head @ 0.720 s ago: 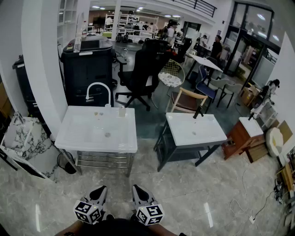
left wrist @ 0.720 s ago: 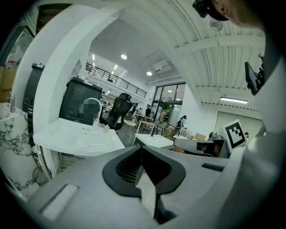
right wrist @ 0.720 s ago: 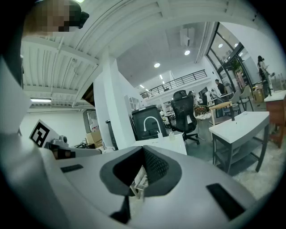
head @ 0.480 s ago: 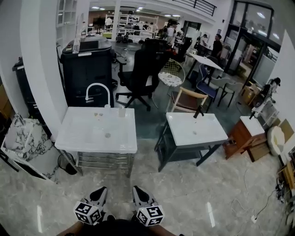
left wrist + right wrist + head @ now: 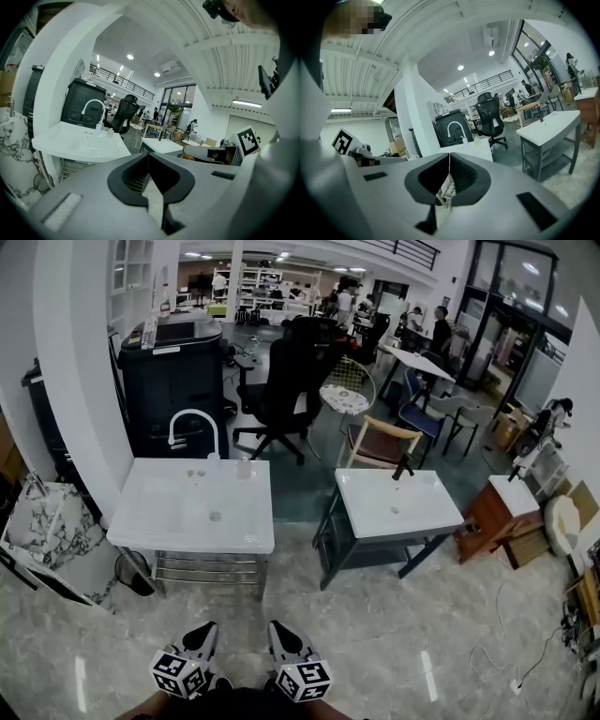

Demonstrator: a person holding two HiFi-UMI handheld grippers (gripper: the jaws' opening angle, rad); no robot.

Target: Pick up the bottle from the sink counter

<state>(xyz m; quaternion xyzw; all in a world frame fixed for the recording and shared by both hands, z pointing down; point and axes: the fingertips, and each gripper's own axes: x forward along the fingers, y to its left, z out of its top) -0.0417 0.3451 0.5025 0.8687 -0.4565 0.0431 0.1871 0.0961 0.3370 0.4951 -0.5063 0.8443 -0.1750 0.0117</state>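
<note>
The sink counter (image 5: 187, 517) is seen white, with a white faucet (image 5: 192, 421) and a pale bottle (image 5: 245, 468) on it. Behind it, a black cabinet (image 5: 173, 381) and a black chair (image 5: 291, 381) are seen. At its left, a panel (image 5: 52, 531) is veined white and grey like marble.

Left gripper (image 5: 200, 640), right gripper (image 5: 281, 638) side by side, low, fingers closed, empty.

The sink counter (image 5: 155, 521) looks glossy and smooth, the floor (image 5: 375, 634) polished stone.
</note>
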